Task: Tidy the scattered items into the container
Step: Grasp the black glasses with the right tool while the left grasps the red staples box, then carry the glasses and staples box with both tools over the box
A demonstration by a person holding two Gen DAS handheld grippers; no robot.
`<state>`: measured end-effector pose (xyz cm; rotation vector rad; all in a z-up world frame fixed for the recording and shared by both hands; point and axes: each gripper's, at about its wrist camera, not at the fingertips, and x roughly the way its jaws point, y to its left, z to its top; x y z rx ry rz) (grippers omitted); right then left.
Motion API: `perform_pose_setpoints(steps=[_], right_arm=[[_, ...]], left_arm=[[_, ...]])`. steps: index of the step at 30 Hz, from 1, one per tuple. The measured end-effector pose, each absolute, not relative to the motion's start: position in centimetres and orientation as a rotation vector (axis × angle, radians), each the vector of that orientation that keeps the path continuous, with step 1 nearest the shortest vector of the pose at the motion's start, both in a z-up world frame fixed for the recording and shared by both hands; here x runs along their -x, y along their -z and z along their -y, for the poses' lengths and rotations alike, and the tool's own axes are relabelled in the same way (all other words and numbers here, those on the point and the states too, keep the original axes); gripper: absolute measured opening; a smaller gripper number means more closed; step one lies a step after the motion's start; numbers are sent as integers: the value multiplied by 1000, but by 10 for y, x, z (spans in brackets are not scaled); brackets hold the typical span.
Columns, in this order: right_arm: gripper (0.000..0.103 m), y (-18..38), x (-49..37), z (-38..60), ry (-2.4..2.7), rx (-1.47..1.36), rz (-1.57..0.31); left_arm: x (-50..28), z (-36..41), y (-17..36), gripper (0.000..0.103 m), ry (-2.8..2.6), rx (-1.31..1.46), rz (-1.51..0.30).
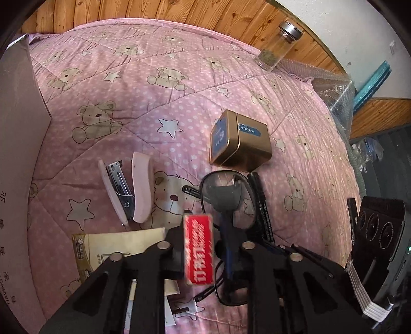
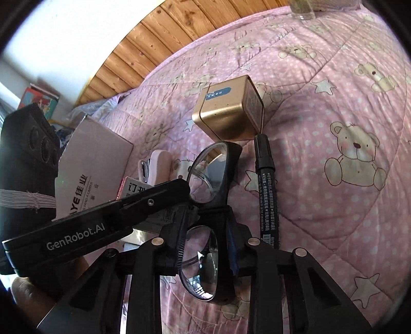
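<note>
Two grabs at once: my left claw (image 1: pixel 203 246) clamps the red staple box (image 1: pixel 199 250), my right claw (image 2: pixel 205 241) pinches the glasses (image 2: pixel 208 231). Next, both go left into the cardboard box (image 1: pixel 15 154).

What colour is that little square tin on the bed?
Gold, with dark blue labels; the tin shows best in the left wrist view.

Both cameras ride low and close over the bed (image 1: pixel 179 77), each looking forward past its own jaws. The left view faces the wooden headboard (image 1: pixel 179 10); the right angles leftward. Both share the gold tin (image 1: pixel 241 141), glasses (image 2: pixel 213 174) and black marker (image 2: pixel 267 185).
</note>
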<state>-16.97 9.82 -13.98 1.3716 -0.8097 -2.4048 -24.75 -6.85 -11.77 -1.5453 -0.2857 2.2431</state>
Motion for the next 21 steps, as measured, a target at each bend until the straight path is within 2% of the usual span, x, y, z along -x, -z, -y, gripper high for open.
perform_pose_setpoints(steps=[4,21], right_arm=[[23,134,165,-105,2399,-1348,885],[22,96,114,-104,2472,-1301,894]], left_arm=[[243,68,111,15,-2290,1503,212],[191,82,54,15,-2352,1385,209]])
